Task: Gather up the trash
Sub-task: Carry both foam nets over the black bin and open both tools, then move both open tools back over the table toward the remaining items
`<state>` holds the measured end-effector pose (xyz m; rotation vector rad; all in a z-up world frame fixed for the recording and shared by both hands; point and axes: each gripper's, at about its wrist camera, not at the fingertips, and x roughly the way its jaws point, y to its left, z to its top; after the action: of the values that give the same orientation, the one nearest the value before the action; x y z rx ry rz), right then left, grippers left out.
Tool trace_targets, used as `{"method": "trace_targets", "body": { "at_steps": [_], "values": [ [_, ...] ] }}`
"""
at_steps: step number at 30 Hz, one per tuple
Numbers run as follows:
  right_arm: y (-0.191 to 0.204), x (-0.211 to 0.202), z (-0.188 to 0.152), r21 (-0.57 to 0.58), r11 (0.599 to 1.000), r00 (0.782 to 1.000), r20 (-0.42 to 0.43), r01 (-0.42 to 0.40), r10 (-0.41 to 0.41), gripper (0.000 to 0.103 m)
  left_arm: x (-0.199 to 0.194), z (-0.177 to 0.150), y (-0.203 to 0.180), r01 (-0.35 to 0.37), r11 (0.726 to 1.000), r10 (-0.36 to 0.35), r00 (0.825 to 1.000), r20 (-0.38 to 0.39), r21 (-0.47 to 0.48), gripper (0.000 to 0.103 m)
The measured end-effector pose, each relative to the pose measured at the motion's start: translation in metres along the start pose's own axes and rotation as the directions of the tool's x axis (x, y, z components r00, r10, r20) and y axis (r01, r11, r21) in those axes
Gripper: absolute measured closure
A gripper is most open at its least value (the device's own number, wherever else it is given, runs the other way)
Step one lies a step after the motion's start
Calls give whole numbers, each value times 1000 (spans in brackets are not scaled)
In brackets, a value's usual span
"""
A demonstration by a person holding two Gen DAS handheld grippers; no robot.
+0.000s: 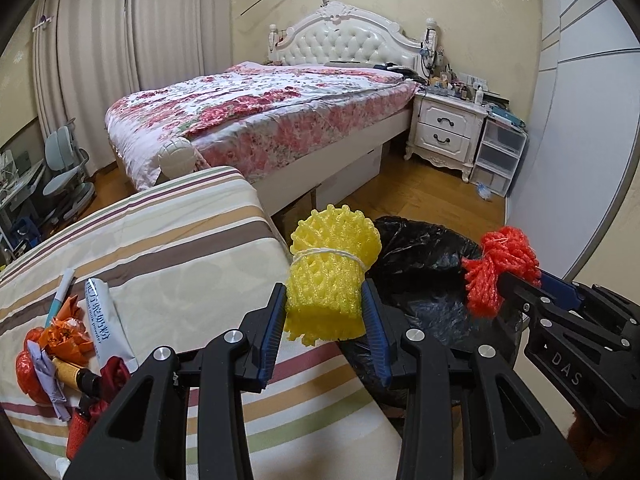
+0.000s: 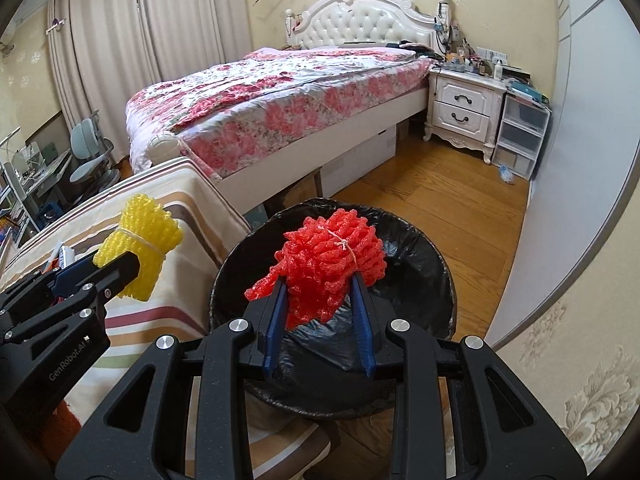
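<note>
Over black crinkly bin liner, right tongs gripping red foam netting — left tongs gripping yellow foam netting.

Our left gripper clamps a yellow foam net bundle, tied with white string, its blue pads pressing both sides. At three o'clock, our right gripper pinches a red foam net bundle over the black-lined bin. At eight o'clock, mixed scraps lie on the striped cloth. A floral bed stands at twelve.
</note>
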<state>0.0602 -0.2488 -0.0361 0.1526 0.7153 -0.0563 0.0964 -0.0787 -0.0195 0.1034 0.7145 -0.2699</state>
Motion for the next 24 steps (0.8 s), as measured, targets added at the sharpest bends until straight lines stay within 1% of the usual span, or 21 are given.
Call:
{"method": "trace_targets", "body": {
  "at_steps": [4, 7, 8, 9, 10, 11, 12, 13, 18, 24],
  "values": [
    [-5, 8, 2, -1, 1000, 1000, -11, 3, -3, 73, 11, 4, -7, 0, 1000, 0, 1000, -12, 12, 64],
    [-8, 15, 5, 4, 1000, 1000, -17, 6, -5, 72, 15, 4, -11, -6, 1000, 6, 1000, -19, 22, 62],
    [-9, 16, 5, 7, 1000, 1000, -17, 6, -6, 71, 17, 4, -12, -6, 1000, 7, 1000, -22, 23, 59],
    [-10, 18, 5, 10, 1000, 1000, -17, 8, -7, 67, 18, 3, -12, -7, 1000, 7, 1000, -26, 25, 57],
    [-11, 19, 6, 15, 1000, 1000, -16, 11, -11, 61, 19, 4, -14, -11, 1000, 11, 1000, -26, 27, 49],
    [-13, 19, 5, 21, 1000, 1000, -12, 13, -13, 58, 19, 3, -14, -15, 999, 15, 1000, -23, 29, 39],
    [-14, 20, 6, 25, 1000, 1000, -11, 15, -15, 52, 19, 3, -15, -18, 999, 19, 1000, -18, 30, 35],
    [-15, 20, 6, 28, 999, 1000, -10, 19, -18, 50, 19, 2, -15, -21, 999, 22, 1000, -15, 31, 31],
    [-20, 20, 5, 40, 999, 999, -12, 30, -30, 48, 19, 2, -10, -23, 1000, 24, 999, -30, 18, 27],
    [-17, 12, -1, 47, 999, 1000, -16, 26, -25, 48, 4, -2, -1, -47, 999, 47, 998, -31, 3, 26]
  ]
}}
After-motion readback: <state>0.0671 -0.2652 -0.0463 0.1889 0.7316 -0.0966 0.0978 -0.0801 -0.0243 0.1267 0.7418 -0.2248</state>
